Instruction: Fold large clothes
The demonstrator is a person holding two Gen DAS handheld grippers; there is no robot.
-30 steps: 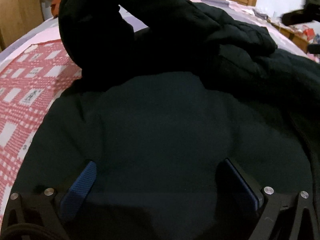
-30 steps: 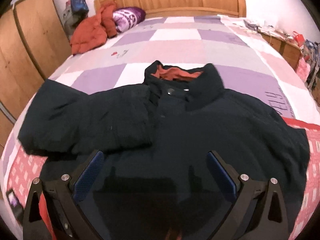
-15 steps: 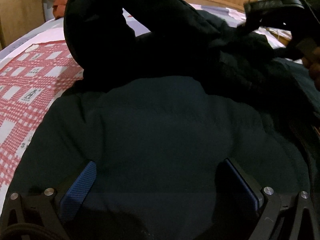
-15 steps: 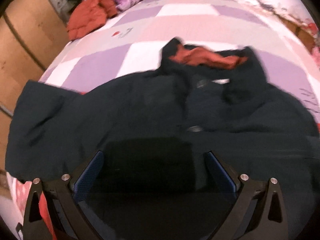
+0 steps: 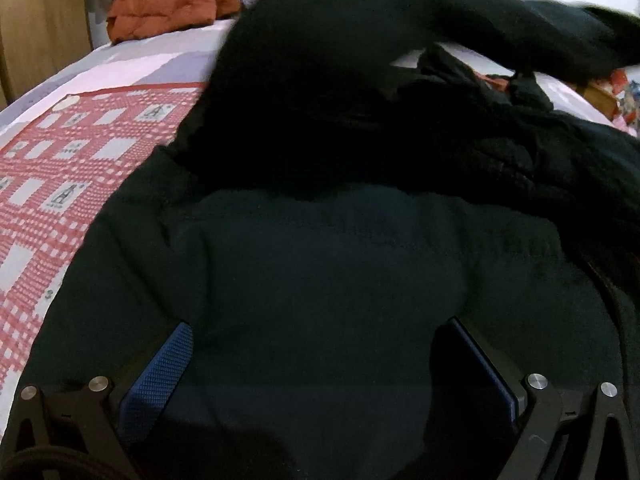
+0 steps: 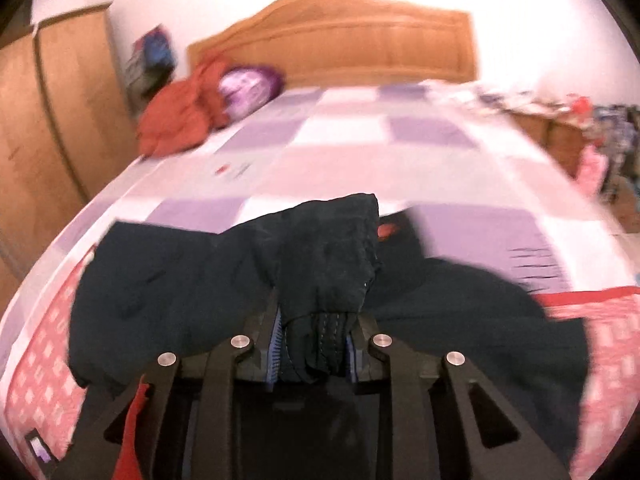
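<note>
A large dark navy jacket [image 5: 332, 264] with an orange lining [image 6: 387, 230] lies spread on the bed. My left gripper [image 5: 316, 364] is open, its blue pads low over the jacket's body near the hem. One sleeve [image 5: 400, 40] is lifted and arches across the top of the left wrist view. My right gripper [image 6: 314, 346] is shut on a bunched fold of the jacket [image 6: 328, 264] and holds it raised above the rest of the garment.
The bed has a purple and white checked cover [image 6: 360, 148] and a red patterned blanket [image 5: 60, 168] under the jacket. An orange garment [image 6: 176, 120] and a purple pillow [image 6: 248, 88] lie by the wooden headboard [image 6: 340, 40]. A wardrobe [image 6: 48, 120] stands left.
My right gripper went from open above the jacket to shut on a fold of it and lifted it. The sleeve swung higher in the left wrist view. The left gripper stayed open.
</note>
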